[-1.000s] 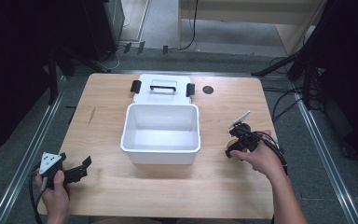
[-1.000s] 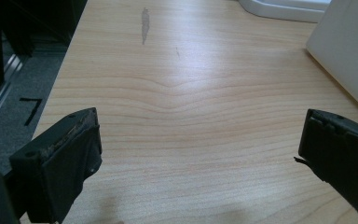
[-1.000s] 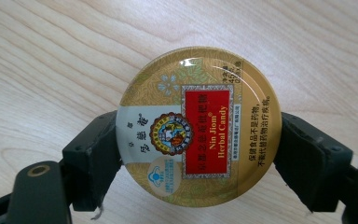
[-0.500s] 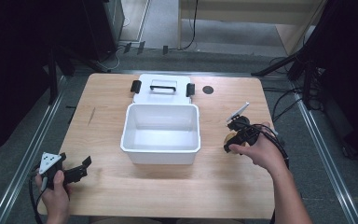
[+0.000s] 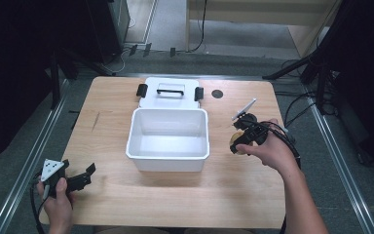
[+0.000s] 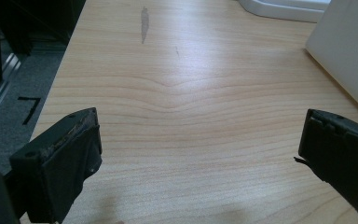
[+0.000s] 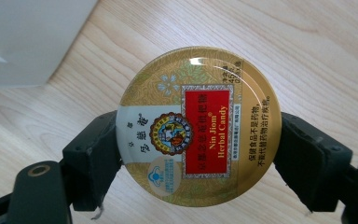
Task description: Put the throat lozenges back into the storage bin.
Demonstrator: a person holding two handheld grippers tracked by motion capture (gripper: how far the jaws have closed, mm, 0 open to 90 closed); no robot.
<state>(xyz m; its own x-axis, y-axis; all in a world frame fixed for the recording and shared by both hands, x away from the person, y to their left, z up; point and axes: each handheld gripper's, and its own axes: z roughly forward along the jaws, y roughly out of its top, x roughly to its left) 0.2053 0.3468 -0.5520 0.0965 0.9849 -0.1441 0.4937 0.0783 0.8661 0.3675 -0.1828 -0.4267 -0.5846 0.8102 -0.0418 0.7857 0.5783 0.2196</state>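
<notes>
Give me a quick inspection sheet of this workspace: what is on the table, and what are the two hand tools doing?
Surface: wooden table, one dark streak.
Job's things: round gold candy tin; open white box, its lid flat behind it.
Clutter: small dark disc near the far edge.
Grippers: right gripper clamps the tin by its rim, beside the box; left gripper open, holding nothing, near the table's front left corner.
Cables: one trails from each gripper.
Surroundings: grey floor, dark stands, metal rails.

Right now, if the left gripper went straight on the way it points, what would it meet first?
Probably nothing soon: ahead of the open left gripper lies bare table. The white bin stands off to one side; depth is unclear.
</notes>
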